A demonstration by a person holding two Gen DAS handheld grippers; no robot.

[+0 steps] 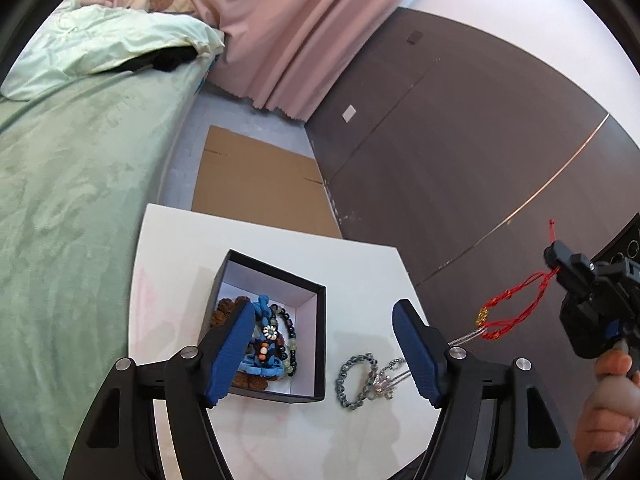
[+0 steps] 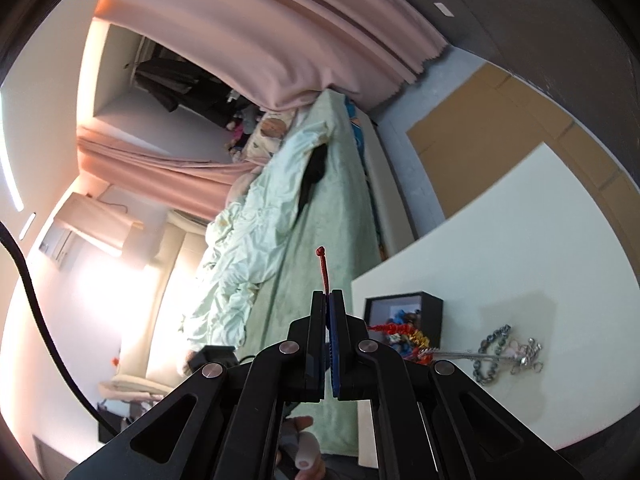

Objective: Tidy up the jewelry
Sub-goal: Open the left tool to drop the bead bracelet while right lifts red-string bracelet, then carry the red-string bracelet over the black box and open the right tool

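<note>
Between the spread blue pads of the left gripper [image 1: 324,350] sits a black box [image 1: 316,294] on the white table [image 1: 360,264], open at the top, white inside. Nothing is pinched: the jaws stand wide apart, one pad [image 1: 232,356] over the box's near-left wall, the other off to the box's right. Inside the box, a heap: blue knotted cord piece [image 1: 262,308], dark beaded bracelet [image 1: 290,334], brown knobbly beads [image 1: 228,306] partly hidden behind the left pad.

Just right of the box, still between the left jaws, a grey beaded bracelet [image 1: 358,378] lies flat on the table. Touching it, a small tangle of silver chain [image 1: 384,386], running under the right-hand pad.

Off to the right of the left gripper and above table level, the right gripper [image 1: 554,258] is clamped together on a red cord bracelet [image 1: 516,308]. The cord loop hangs down-left from the jaws, with a gold bead [image 1: 482,316] at its low end; a thin silver strand [image 1: 464,338] trails from there toward the table. A hand [image 1: 612,396] grips the handle below.

From the right wrist view: jaws pressed shut on the cord, its knotted red end [image 2: 320,251] poking up past the fingertips of the right gripper [image 2: 329,294]. Right of those jaws, the box [image 2: 432,308] and the grey bracelet with chain [image 2: 496,350] on the table. Beyond the tips, a green bed [image 2: 328,216] and pink curtain [image 2: 280,60].
</note>
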